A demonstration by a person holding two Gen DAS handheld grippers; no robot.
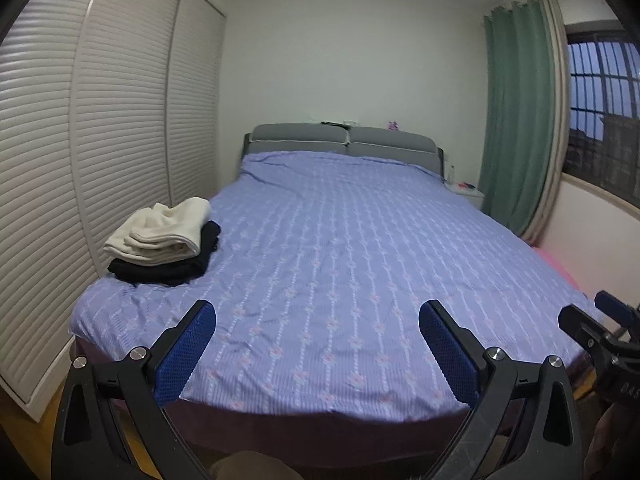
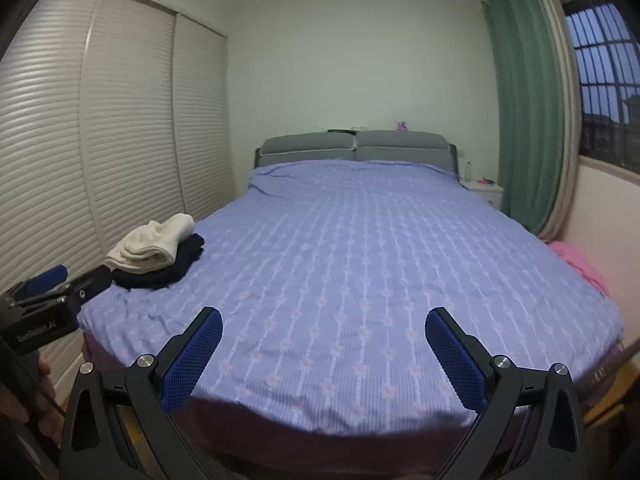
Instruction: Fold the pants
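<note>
A folded cream garment (image 1: 160,232) lies on top of folded black pants (image 1: 168,266) near the bed's left edge; the same cream piece (image 2: 152,246) and black pants (image 2: 168,268) show in the right wrist view. My left gripper (image 1: 318,312) hangs open above the foot of the bed (image 1: 340,248), nothing between its blue pads. My right gripper (image 2: 324,318) is also open and empty over the foot of the bed (image 2: 360,256). Each gripper appears at the edge of the other's view: the right one (image 1: 600,320) and the left one (image 2: 60,284).
White louvred wardrobe doors (image 1: 100,140) run along the left side. A grey headboard (image 1: 344,140) stands at the far end, a green curtain (image 1: 520,120) and window at right. Pink fabric (image 2: 580,264) lies beside the bed's right edge. A white nightstand (image 2: 484,190) sits by the curtain.
</note>
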